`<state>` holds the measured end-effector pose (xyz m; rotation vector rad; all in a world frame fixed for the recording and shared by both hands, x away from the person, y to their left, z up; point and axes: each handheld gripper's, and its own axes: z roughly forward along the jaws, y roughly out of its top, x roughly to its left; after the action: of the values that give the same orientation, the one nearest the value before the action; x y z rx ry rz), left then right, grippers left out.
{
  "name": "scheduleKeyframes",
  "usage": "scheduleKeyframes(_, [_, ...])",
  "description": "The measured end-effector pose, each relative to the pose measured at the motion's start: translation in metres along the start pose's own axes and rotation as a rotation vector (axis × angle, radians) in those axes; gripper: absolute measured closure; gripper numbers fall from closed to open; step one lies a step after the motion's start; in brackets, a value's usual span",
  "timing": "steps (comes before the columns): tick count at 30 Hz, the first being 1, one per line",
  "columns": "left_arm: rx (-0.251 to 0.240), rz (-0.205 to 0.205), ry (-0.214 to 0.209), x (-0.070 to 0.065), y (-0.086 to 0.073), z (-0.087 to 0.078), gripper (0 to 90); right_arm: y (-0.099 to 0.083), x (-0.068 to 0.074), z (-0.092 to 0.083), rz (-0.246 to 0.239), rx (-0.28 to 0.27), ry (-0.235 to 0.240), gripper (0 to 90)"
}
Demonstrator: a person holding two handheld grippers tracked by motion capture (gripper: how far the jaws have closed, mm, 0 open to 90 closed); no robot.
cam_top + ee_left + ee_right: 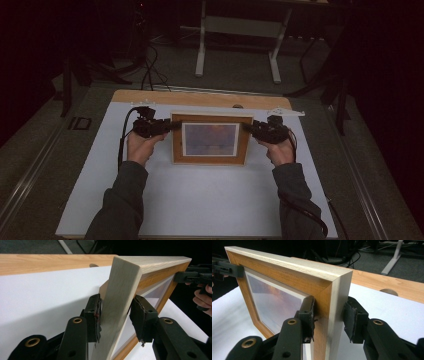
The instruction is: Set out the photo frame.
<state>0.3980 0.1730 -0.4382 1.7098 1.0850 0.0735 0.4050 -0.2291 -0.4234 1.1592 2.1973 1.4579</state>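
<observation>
- The picture frame point(210, 138) is stood up near the back of the white desk point(200, 200), held from both ends. From the high view its glazed front faces the person; whether the bottom edge rests on the desk or hangs just above it, I can't tell.
- Left gripper point(165, 126) is clamped on the left side rail. In the left gripper view its pads point(94, 315) straddle the pale outer edge of the frame point(120, 305), one on the back, one on the front lip.
- Right gripper point(250, 127) is doing the same on the right rail. In the right gripper view the near pad point(308, 315) is pressed on the brown front face of the frame point(287, 275); the far one sits at the back, looks like contact but a bit hard to read.
- Handling-wise I'd guess: rigid wood, so no flex, moderately light, but the middle pane point(274, 302) is probably glass or acrylic, so fragile and slick. Keep off it.
- Best holds are exactly these: mid-to-upper side rails, squeezing front-to-back across the wood.
- Smooth finish plus narrow pad contact means it could pivot or slip if one hand leads. Move both together and keep it upright.
</observation>
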Motion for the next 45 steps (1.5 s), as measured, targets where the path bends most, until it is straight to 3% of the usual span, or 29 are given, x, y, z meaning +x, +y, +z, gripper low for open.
scheduleKeyframes(12, [0.027, -0.019, -0.024, 0.002, -0.002, -0.007, 61.9, 0.000, 0.008, -0.002, -0.003, 0.036, 0.014, 62.8])
scheduleKeyframes(21, [0.022, -0.034, -0.043, 0.003, -0.004, -0.007, 60.5, -0.001, 0.006, -0.002, -0.013, 0.026, 0.027, 62.6])
scheduleKeyframes(28, [0.037, -0.006, -0.021, 0.001, -0.006, -0.004, 55.3, 0.000, 0.006, -0.002, -0.025, 0.026, 0.023, 61.7])
scheduleKeyframes(33, [0.017, -0.016, -0.018, 0.002, -0.008, -0.005, 51.2, -0.002, 0.006, -0.001, -0.034, 0.026, 0.026, 59.6])
scheduleKeyframes(45, [-0.023, 0.006, -0.005, 0.003, -0.013, -0.020, 51.7, -0.001, 0.007, -0.004, -0.039, 0.009, 0.025, 55.9])
